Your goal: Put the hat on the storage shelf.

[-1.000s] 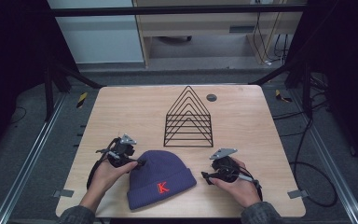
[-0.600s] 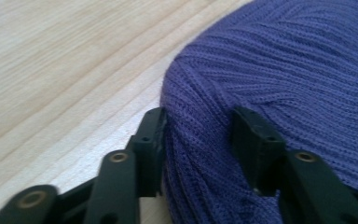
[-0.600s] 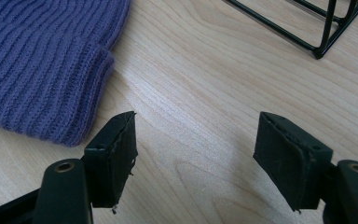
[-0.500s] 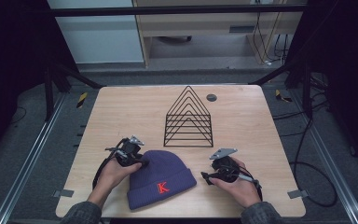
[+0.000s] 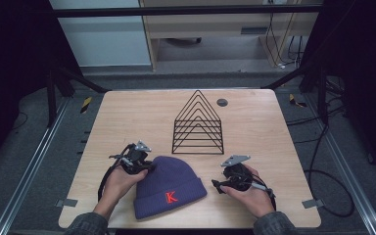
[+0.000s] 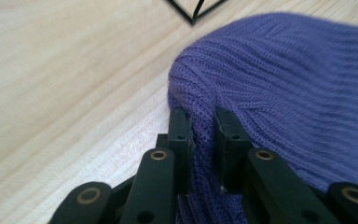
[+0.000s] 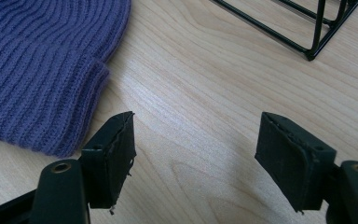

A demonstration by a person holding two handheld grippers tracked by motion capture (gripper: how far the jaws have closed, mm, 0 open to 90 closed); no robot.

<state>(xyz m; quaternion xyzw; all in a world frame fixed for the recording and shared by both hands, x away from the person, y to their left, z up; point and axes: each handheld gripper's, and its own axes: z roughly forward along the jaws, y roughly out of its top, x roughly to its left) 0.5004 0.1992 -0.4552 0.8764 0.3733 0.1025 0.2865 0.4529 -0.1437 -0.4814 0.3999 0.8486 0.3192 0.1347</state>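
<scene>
Lower middle of the high view: hat (image 5: 176, 174) flat on table (image 5: 127, 112), crown toward the upper left, cuff (image 5: 174, 203) with red K (image 5: 171, 197) toward the lower edge. Left gripper (image 5: 148, 166) at the crown's upper-left rim, jaws just closed, now pinching a narrow fold of knit. Right gripper (image 5: 218, 186) just right of the cuff, apart from it, jaws spread over bare wood, holding nothing.

Likely trouble from here:
- Slipping out of the left pinch on lifting, given so little fabric between the pads and so stretchy a knit.
- Catching one layer alone, leaving the rest sagging open and dragging on the wood.
- Swinging into the rack (image 5: 198, 122) just above in the frame, if raised by the crown with the cuff end loose.
- Closing the right jaws on nothing, unless first shifted left onto the cuff.

Told by one view and not another:
- Left gripper view: the fold itself, squeezed between the two pads at lower centre, ribs bunched above; in the high view that contact hidden under hand and gripper body.
- Right gripper view: bare wood between the cuff's edge at left and the nearer jaw, plus a rack foot at upper right.
- High view: whole layout, K, both hands at once.
</scene>
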